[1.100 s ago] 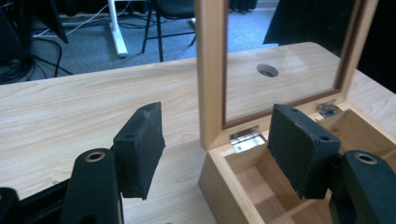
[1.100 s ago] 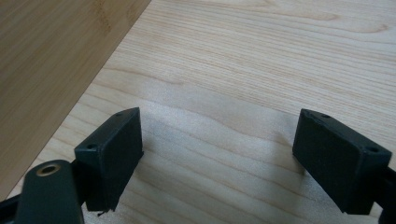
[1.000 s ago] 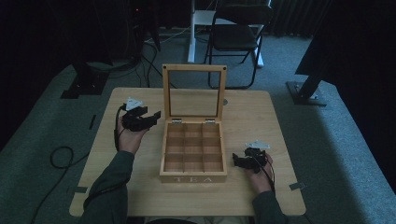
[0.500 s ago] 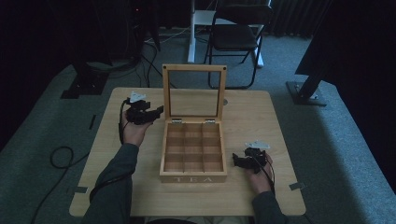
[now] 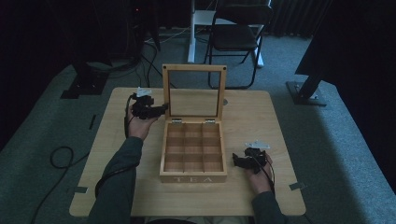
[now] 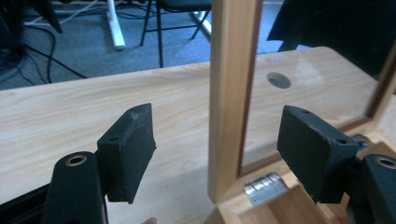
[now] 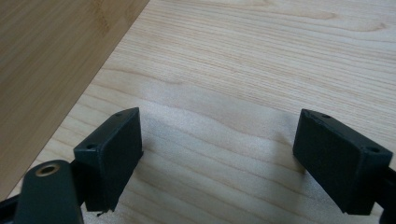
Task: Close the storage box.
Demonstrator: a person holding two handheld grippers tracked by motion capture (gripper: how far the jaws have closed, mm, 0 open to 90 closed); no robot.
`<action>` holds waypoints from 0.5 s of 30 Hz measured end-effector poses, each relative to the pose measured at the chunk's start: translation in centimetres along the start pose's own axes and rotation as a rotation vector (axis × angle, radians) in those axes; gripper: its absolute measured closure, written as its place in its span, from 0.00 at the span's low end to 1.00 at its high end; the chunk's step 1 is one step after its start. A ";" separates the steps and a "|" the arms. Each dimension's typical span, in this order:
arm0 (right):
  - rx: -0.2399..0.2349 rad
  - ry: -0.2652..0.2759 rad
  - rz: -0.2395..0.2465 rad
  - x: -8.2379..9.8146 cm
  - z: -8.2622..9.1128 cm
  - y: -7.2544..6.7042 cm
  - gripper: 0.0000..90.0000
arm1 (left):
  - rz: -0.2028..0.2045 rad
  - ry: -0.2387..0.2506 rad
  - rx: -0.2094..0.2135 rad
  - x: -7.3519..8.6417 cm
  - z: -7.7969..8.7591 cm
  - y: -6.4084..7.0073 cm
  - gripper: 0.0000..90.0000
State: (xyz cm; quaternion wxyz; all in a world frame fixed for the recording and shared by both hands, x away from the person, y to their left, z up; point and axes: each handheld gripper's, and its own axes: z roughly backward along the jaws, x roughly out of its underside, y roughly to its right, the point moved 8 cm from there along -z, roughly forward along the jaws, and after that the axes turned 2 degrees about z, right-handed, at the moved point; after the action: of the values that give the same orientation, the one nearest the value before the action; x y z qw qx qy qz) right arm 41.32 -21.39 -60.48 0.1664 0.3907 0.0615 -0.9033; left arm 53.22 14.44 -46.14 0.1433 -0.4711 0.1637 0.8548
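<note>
The left gripper (image 5: 156, 111) is held up at the left edge of the upright lid (image 5: 194, 92) of the wooden tea box (image 5: 193, 148), the forearm reaching far across the left half of the table (image 5: 112, 154) with the palm turned upward under the tool. Its jaws have just been opening and now stand wide; in the left gripper view the lid's left frame post (image 6: 231, 93) rises between the two black pads (image 6: 128, 149), touching neither. The small metal hinge (image 6: 264, 185) sits just below, at the box's back rim.

The right gripper (image 5: 243, 161) rests low on the table just right of the box's near right corner, the hand behind it near the table's near edge. Its jaws are also spread wide with only bare wood between them, and the box's side wall (image 7: 51, 60) lies to their left in the right gripper view.

The box stands open in the middle of the table, its compartments in a grid and "TEA" on the near face. The table is pale wood with a round hole (image 5: 225, 101) beyond the lid. The room is dim, with grey carpet, a folding chair (image 5: 236, 37) on the far side and cables (image 5: 60, 156) on the floor at left.
</note>
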 end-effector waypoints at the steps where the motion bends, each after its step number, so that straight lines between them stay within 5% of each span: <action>1: 0.000 0.000 0.000 0.0 0.0 0.0 0.17 | -0.010 0.018 -0.008 -0.2 -0.1 0.0 0.31; 8: 0.000 0.000 0.000 0.0 0.0 0.0 0.17 | -0.025 0.042 -0.007 -1.3 -1.5 0.4 0.32; 15: 0.001 0.000 -0.002 0.0 0.0 0.0 0.17 | -0.007 0.049 0.004 -2.0 -2.7 0.9 0.43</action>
State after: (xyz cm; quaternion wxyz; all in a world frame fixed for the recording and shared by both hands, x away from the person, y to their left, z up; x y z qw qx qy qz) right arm 41.30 -21.38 -60.48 0.1654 0.3906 0.0612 -0.9035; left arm 55.89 12.34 -45.67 0.1432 -0.4919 0.1673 0.8423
